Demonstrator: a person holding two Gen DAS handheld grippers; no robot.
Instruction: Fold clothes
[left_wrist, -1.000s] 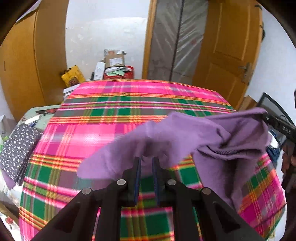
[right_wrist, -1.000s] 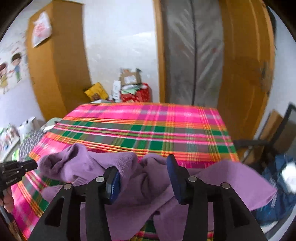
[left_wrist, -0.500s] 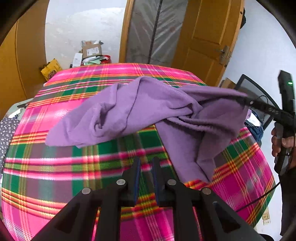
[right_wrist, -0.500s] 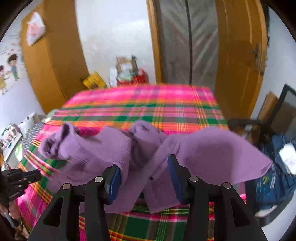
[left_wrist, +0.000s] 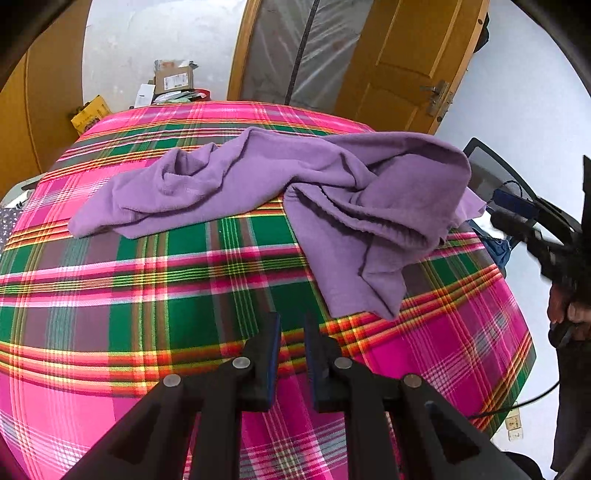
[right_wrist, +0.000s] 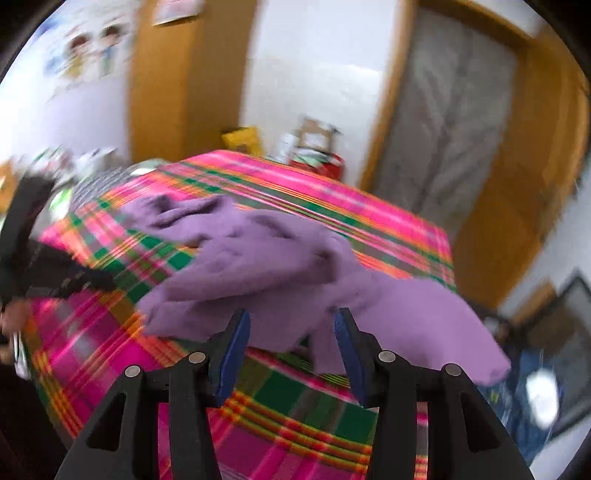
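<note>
A purple garment (left_wrist: 295, 192) lies crumpled on the pink and green plaid tablecloth (left_wrist: 147, 280), one sleeve stretched left and a bunched part near the table's right edge. My left gripper (left_wrist: 291, 325) hovers over bare cloth short of the garment, its jaws a narrow gap apart with nothing between them. In the blurred right wrist view my right gripper (right_wrist: 291, 321) stands open at the purple garment's (right_wrist: 258, 266) near edge, pads not pressing on it. A hand (left_wrist: 569, 310) holds that gripper off the table's right side.
Cardboard boxes (left_wrist: 173, 79) and a yellow packet sit on the floor past the table's far edge. A wooden door (left_wrist: 406, 62) stands behind. A black chair (left_wrist: 491, 173) is by the right edge, and a dotted dark cloth (left_wrist: 5, 221) by the left.
The garment, lifted and spread between the grippers a second ago, now lies on the table. Both grippers have drawn back from it, and the right one has rolled.
</note>
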